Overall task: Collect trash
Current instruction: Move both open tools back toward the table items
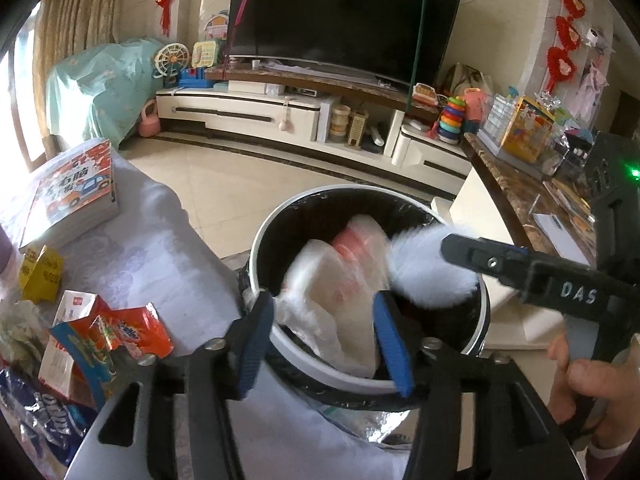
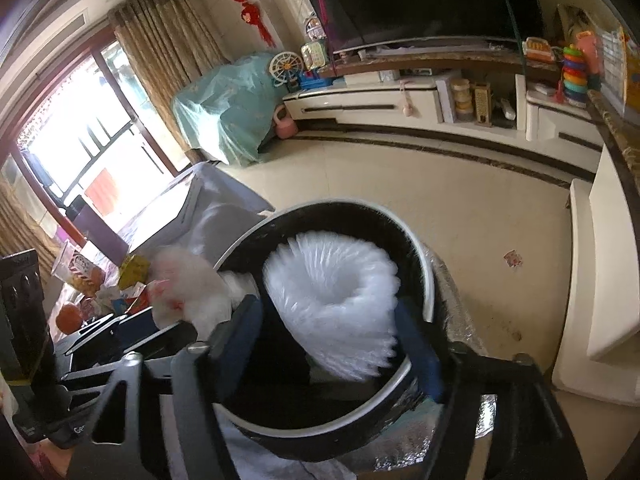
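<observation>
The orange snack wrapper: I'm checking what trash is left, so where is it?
In the left wrist view the orange snack wrapper lies lower left on the white tablecloth, among other packets, left of the trash bin.

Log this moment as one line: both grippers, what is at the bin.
left gripper: open, over bin | right gripper: open, over bin | white plastic bag, white foam wrap: blurred at bin mouth | wrappers: on table

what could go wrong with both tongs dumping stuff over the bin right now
The white ribbed wrapper is blurred between the open right tongs near the trash bin's rim; it could catch there or slip outside. The plastic bag under the left tongs sits high and may spring back out.
</observation>
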{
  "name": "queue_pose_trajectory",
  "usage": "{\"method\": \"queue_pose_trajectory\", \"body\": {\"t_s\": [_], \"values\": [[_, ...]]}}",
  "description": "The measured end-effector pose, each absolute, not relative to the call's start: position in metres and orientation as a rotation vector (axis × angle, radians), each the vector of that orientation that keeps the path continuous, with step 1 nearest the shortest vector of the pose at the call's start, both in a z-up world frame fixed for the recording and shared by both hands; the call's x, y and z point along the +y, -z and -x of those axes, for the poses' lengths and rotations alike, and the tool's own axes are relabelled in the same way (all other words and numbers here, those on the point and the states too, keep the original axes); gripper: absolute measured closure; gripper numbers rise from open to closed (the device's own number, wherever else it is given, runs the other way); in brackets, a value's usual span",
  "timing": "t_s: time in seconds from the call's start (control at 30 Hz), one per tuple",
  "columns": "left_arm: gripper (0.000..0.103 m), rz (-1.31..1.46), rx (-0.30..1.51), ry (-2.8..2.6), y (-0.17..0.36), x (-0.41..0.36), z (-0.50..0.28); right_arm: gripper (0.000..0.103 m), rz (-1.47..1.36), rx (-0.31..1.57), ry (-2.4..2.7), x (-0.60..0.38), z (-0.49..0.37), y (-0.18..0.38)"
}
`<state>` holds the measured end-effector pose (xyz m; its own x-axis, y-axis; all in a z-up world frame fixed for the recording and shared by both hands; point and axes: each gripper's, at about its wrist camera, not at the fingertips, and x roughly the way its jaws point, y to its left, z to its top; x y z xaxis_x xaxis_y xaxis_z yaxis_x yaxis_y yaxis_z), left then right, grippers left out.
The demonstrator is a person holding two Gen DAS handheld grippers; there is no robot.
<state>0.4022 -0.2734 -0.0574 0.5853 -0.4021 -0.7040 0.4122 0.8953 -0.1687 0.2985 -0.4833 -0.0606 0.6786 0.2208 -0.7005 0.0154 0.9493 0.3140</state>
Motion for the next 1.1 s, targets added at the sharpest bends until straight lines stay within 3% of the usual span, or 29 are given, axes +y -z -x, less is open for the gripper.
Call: {"method": "queue_pose_trajectory", "body": {"t_s": [0.3, 1.1], "values": [[0.041, 0.042, 0.789, 0.452, 0.055, -0.251, -0.37, 0.022, -0.357, 0.776, -0.114, -0.482, -0.277, 0.055], [0.04, 0.176, 0.792, 0.268, 0.065, -0.121, -0.235, 0.008, -0.305, 0.72, -0.325, -0.374, -0.217, 0.061]]}}
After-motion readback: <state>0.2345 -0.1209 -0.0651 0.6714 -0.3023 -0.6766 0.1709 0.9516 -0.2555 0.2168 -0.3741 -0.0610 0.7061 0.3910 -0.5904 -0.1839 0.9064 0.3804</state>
